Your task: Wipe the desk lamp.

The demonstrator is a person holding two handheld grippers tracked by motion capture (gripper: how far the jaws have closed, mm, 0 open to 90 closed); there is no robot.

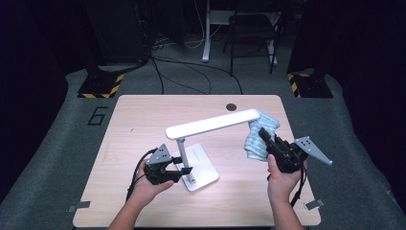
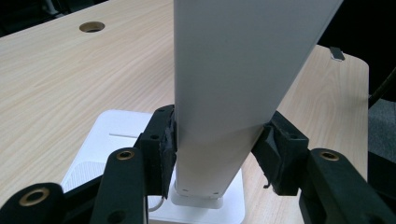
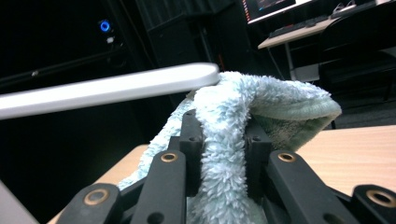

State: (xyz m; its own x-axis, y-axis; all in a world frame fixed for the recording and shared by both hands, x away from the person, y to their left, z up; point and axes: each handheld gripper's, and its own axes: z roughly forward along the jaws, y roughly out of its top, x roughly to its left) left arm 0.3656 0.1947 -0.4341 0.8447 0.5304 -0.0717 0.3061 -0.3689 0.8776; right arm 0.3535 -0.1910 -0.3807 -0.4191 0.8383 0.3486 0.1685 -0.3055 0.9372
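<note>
The white flat-headed desk lamp (image 1: 210,127) stands on its square base mid-table on the pale wooden table (image 1: 139,115), and my fluffy light-blue cloth (image 1: 258,136) is at the tip of its head, so I judge the wiping barely begun, most of the bar left. My left tool (image 1: 184,165) clamps the lamp's upright post, and my right tool (image 1: 264,136) is pinched tight on the cloth.
</note>
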